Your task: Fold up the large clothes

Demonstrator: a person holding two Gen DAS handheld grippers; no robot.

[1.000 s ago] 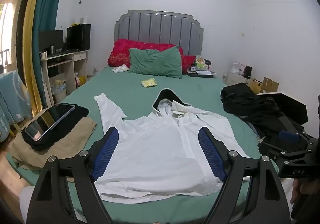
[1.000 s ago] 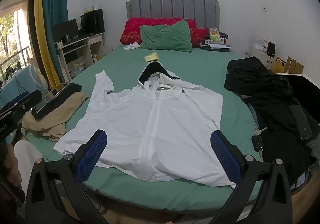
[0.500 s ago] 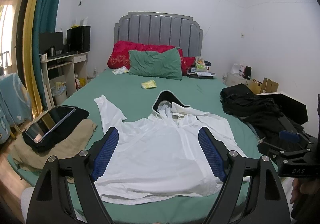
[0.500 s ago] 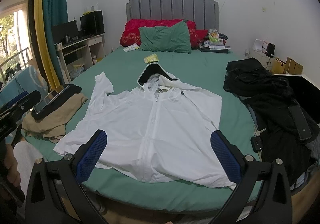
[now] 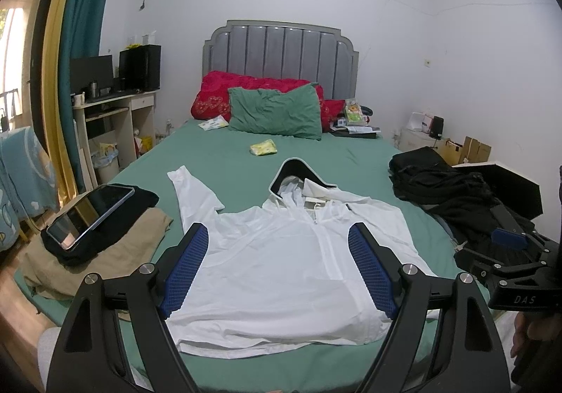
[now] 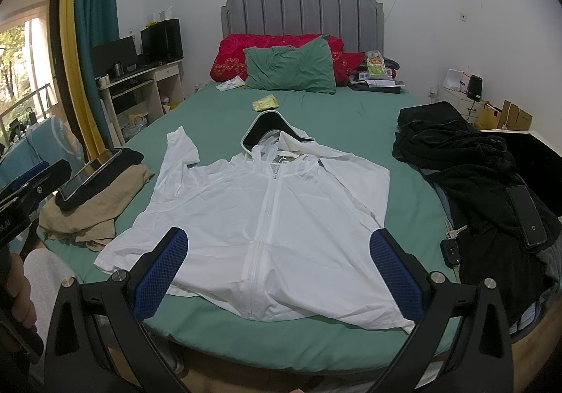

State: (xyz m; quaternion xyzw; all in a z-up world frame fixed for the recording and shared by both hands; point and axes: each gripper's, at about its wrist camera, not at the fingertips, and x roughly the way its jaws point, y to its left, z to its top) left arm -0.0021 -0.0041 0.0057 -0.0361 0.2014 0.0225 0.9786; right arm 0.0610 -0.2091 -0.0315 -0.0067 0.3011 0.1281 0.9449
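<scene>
- Far left, I saw a tablet [image 5: 89, 214] lying on a black garment [image 5: 105, 235], stacked on folded tan clothes [image 5: 116, 263] at the left edge of the green bed [image 5: 316, 161].
- Left gripper [image 5: 277, 266] was above the near edge of the bed, blue pads [image 5: 184, 270] spread wide, nothing between them. Not touching fabric as far as I could tell.
- White hooded jacket [image 6: 267, 203] lay flat, front up and zipped, in the middle of the bed, hem toward me, hood [image 6: 267, 126] pointing at the headboard [image 6: 302, 10].
- Its left-side sleeve [image 6: 179, 147] angled up toward the pillows; the other sleeve looked folded in along the body, couldn't confirm.
- Small yellow packet [image 6: 264, 102] sat on the sheet just beyond the hood; green pillow [image 6: 291, 68] leaned on a red one [image 6: 232, 52] behind it.
- Right gripper [image 6: 281, 270] was also over the near edge, jaws fully apart, holding nothing, framing the jacket hem in its own view.
- Right side: pile of black clothes [image 6: 467, 154] with a phone [image 6: 527, 217] on top, keys [image 6: 451, 245] at the pile's near-left edge, just beside the jacket's right hem.
</scene>
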